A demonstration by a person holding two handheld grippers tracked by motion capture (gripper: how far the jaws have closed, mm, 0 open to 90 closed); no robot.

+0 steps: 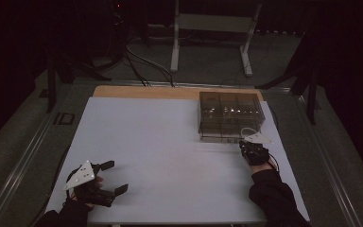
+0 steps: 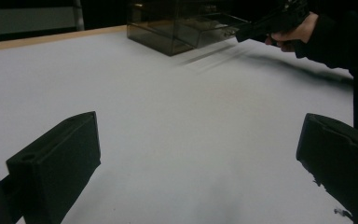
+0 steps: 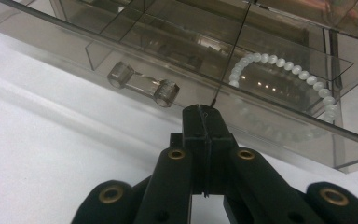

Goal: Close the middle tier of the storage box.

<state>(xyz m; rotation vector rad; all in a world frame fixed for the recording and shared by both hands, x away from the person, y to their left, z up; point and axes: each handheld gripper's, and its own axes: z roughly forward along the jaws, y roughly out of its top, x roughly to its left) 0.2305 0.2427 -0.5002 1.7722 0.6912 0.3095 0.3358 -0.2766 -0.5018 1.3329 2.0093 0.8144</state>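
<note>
Drawer box [image 3: 177,42], its smoky walls blurring the beads [image 3: 284,63] inside, faces clenched right claw [image 3: 204,112]; left claw [image 2: 196,154] released.

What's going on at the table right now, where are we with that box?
A person works two tongs at a white table. The right tongs are shut, their tips right at the front of the smoky clear drawer box, beside a drawer's clear handle; whether they touch it I can't tell. A white bead bracelet lies in a drawer. The left tongs sit open and empty near the table's front left corner.
</note>
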